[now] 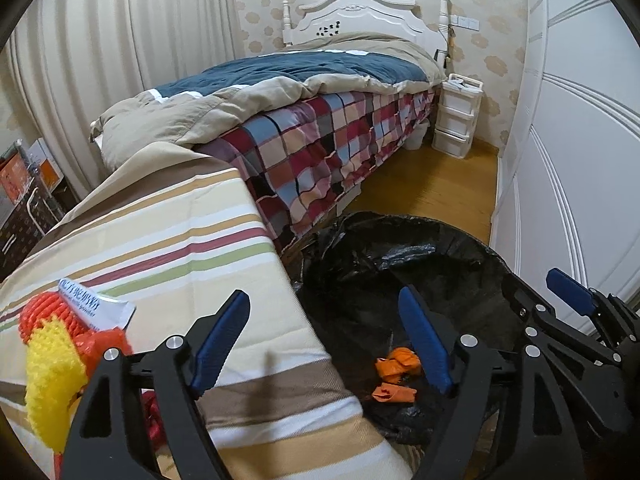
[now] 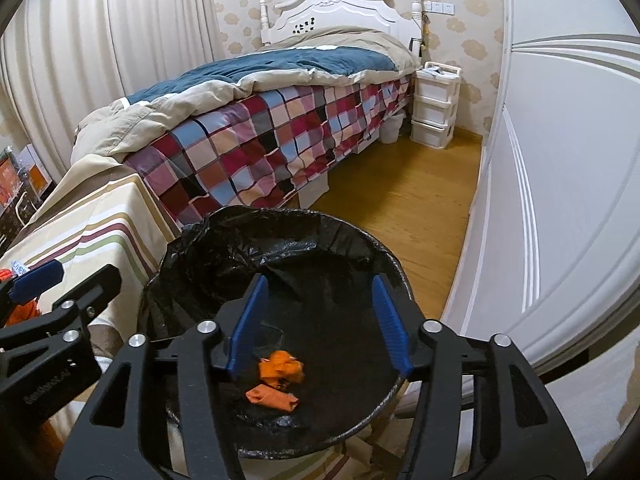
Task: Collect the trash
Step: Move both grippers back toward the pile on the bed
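Drop step looks complete: two orange crumpled scraps (image 2: 280, 380) lie at the bottom of the black-lined bin (image 2: 224, 224), lower centre of the right wrist view. Right gripper (image 2: 320, 320) and left gripper (image 1: 324, 340) both spread, nothing between the jaws. Next move, by judgement: swing left to the red-and-yellow litter (image 1: 60, 344) on the striped cloth (image 1: 180, 248), lower left. Room: bed (image 1: 304, 120) upper centre, wood floor (image 2: 400, 200), white wardrobe (image 2: 560, 160) right.

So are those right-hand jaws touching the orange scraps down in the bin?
Apart. In the right wrist view the right gripper stands open above the black-lined bin, and the orange scraps lie loose on the liner, below its blue pads.
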`<state>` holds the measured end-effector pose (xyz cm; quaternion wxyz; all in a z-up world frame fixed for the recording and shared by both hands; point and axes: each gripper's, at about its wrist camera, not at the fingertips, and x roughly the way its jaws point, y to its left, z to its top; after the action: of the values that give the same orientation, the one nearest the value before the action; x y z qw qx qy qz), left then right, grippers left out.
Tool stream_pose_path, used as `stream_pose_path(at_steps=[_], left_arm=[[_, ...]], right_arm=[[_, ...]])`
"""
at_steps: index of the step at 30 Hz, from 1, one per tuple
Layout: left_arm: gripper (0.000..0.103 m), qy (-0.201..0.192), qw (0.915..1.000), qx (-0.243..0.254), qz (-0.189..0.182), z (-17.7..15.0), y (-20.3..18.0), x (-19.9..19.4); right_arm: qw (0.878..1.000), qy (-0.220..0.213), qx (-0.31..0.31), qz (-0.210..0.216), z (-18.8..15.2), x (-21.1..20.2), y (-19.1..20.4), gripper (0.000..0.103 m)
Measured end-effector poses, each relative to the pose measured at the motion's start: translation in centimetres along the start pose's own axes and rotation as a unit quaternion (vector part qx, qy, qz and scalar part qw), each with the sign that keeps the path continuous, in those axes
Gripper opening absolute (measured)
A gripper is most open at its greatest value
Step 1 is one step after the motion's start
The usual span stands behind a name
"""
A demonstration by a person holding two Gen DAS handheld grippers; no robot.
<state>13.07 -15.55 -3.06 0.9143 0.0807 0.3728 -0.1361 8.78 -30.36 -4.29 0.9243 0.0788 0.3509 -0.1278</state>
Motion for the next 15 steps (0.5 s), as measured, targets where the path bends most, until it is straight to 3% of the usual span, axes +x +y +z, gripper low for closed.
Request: stream_pose_path(at_steps=[7, 15], left_arm=[[0.08, -0.006, 1.0, -0.003, 0.007, -1.1, 1.2, -2.4], [0.08, -0.011, 0.9998, -0.012, 0.014, -3.2, 3.7, -5.7]], right_arm=[[1.0, -0.002, -0.002, 0.001, -0.6, -1.5, 0.7, 0.067], [1.0, 0.005, -0.012, 0.014, -2.6, -3.8, 2.4, 0.067]])
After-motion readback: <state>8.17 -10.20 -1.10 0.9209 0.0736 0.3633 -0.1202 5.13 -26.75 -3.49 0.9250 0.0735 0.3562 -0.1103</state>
